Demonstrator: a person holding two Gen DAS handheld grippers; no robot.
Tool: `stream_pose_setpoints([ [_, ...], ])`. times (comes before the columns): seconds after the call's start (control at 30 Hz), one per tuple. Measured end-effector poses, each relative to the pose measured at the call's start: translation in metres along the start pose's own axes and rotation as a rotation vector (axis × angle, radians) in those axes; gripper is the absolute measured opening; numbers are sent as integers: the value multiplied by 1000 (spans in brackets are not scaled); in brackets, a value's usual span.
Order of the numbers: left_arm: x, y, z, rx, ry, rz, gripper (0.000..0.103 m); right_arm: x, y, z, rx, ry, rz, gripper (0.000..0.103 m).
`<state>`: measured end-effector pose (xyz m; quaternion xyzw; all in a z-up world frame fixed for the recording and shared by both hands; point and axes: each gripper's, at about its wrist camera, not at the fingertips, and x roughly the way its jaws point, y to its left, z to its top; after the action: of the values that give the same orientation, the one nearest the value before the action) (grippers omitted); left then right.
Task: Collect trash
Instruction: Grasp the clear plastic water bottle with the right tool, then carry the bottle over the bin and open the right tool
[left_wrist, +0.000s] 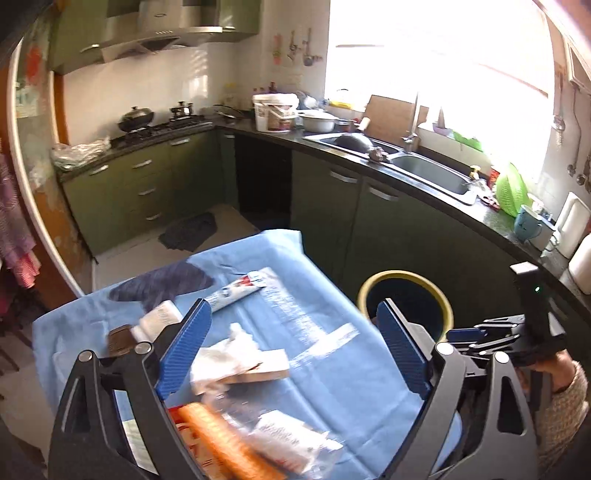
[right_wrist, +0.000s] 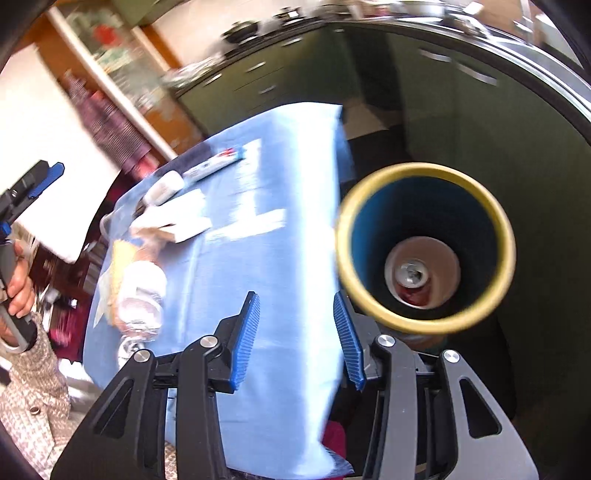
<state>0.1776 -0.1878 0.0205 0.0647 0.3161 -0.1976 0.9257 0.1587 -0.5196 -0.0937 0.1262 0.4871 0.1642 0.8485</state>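
Left tool (left_wrist: 291, 343) spread wide over the blue-covered worktop (left_wrist: 332, 369), holding nothing, blue pads (left_wrist: 184, 347) apart above a crumpled white tissue (left_wrist: 225, 354) lying against a small wooden block (left_wrist: 262, 369). Nearer the camera, under that tool, an orange package (left_wrist: 225, 439) and crinkled clear plastic wrap (left_wrist: 291, 439). Farther back on the cloth, a toothpaste tube (left_wrist: 236, 290) and beside it a white roll-shaped item (left_wrist: 155, 319), blurred. Right tool (right_wrist: 295, 339) also open and empty, held over the worktop's right edge. Just beside that edge, off the cloth, a yellow-rimmed bin (right_wrist: 424, 247) with dark blue inner walls; inside at the bottom, 1 drink can (right_wrist: 415, 278) standing with its top up. Behind, green kitchen cabinets (left_wrist: 325, 206) and a steel sink (left_wrist: 428, 173) under a bright window.
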Motion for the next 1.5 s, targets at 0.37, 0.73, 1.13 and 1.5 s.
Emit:
stream_pose_setpoints([
  [0.37, -45, 122, -86, -129, 36, 184, 88, 87, 156, 28, -220, 191, 201, 47],
  [0.73, -56, 126, -104, -138, 22, 164, 88, 131, 221, 7, -391, 382, 25, 54],
  [1.13, -65, 134, -113, -160, 12, 163, 88, 190, 242, 11, -464, 536, -76, 60],
  [1.5, -69, 139, -119, -173, 6, 162, 88, 156, 241, -7, -446, 494, -6, 58],
])
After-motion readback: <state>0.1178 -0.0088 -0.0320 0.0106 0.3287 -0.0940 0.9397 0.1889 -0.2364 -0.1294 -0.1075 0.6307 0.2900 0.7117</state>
